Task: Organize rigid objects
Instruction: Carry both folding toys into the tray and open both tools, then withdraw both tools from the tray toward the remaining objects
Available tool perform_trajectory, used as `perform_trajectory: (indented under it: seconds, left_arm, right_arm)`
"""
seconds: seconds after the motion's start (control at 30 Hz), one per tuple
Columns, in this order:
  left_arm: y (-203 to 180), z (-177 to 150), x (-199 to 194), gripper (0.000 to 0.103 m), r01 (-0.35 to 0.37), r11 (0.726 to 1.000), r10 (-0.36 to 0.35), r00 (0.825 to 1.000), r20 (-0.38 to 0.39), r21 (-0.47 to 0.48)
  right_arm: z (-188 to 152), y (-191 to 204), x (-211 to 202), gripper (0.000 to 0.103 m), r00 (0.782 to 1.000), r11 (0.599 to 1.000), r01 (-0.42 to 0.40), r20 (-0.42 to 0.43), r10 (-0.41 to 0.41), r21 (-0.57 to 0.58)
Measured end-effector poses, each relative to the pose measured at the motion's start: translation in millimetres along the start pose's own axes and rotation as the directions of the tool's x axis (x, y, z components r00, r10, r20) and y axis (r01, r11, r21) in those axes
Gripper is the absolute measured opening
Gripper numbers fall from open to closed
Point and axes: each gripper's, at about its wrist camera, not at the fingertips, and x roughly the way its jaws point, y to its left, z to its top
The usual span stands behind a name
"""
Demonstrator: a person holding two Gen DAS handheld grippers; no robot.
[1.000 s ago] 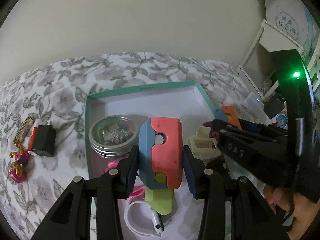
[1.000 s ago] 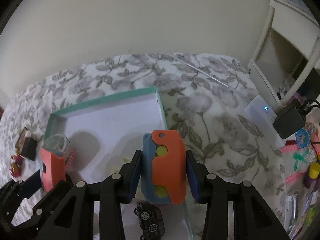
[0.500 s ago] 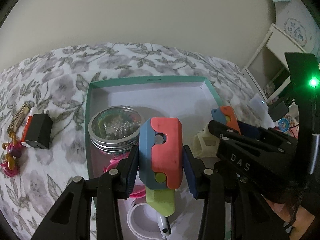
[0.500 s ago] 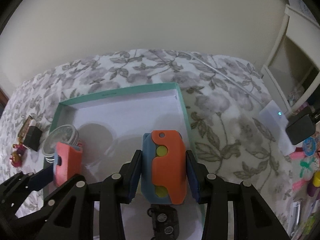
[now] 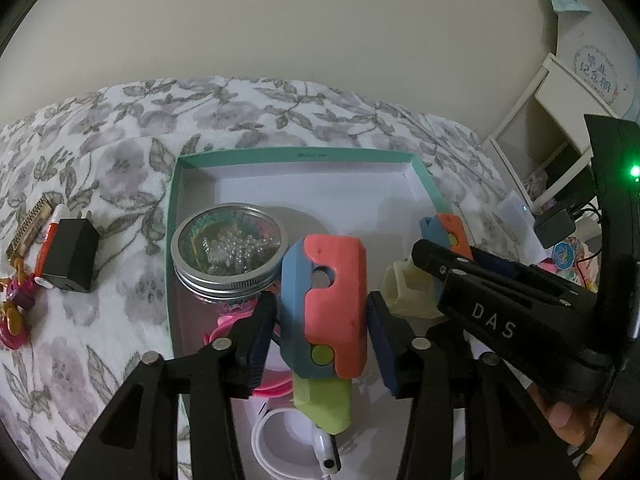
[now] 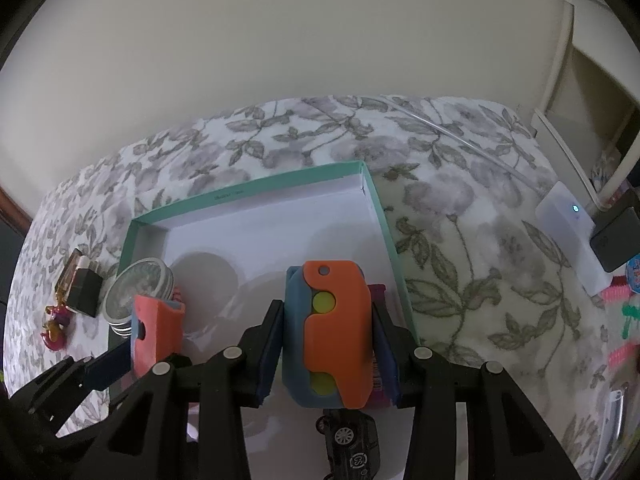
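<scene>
My left gripper is shut on a red and blue toy block with a green tab, held above the teal-rimmed white box. My right gripper is shut on a matching orange and blue toy block, also over the box. Each gripper shows in the other's view: the right gripper with its block sits right of the left one, and the left gripper with its block sits at the lower left. A glass jar with a metal lid stands in the box's left side.
In the box lie a cream plastic piece, a white cable coil, pink items and a black toy car. On the floral bedspread to the left lie a black charger and small trinkets. A white shelf stands right.
Both grippers have moved forward and a little higher over the box, still holding their blocks. The jar and box now sit lower and nearer in both views.
</scene>
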Motion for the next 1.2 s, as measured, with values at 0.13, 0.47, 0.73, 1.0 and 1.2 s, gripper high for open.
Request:
perform_trajectory:
  seconds: [0.13,0.47,0.73,1.0,1.2]
  left_arm:
    - [-1.1,-0.1,-2.1,0.060,0.003,1.000,-0.003,1.000,0.006,0.006]
    - [4.0,3.3,-10.9,0.061,0.006,1.000,-0.006,1.000,0.013,-0.010]
    - [18.0,11.6,-27.4,0.061,0.016,0.998,-0.014,0.999,0.043,-0.058]
    - [49.9,20.4,-41.7,0.062,-0.045,0.988,0.056,0.996,0.068,-0.151]
    - [75.5,21.5,-46.8,0.063,-0.112,0.970,0.129,0.990,0.063,-0.216]
  right_arm:
    - [0.9,-0.1,-1.9,0.061,1.000,1.000,0.004,0.009,-0.004,0.003]
    - [5.8,0.8,-14.7,0.064,0.999,1.000,0.002,0.046,-0.002,0.006]
    - [8.4,2.0,-27.2,0.072,0.996,1.000,-0.003,0.093,0.003,-0.001]
    - [7.8,7.1,-25.6,0.079,0.996,1.000,0.012,0.091,-0.009,-0.028]
    - [8.0,11.9,-26.5,0.091,0.995,0.998,0.019,0.102,-0.013,-0.058]
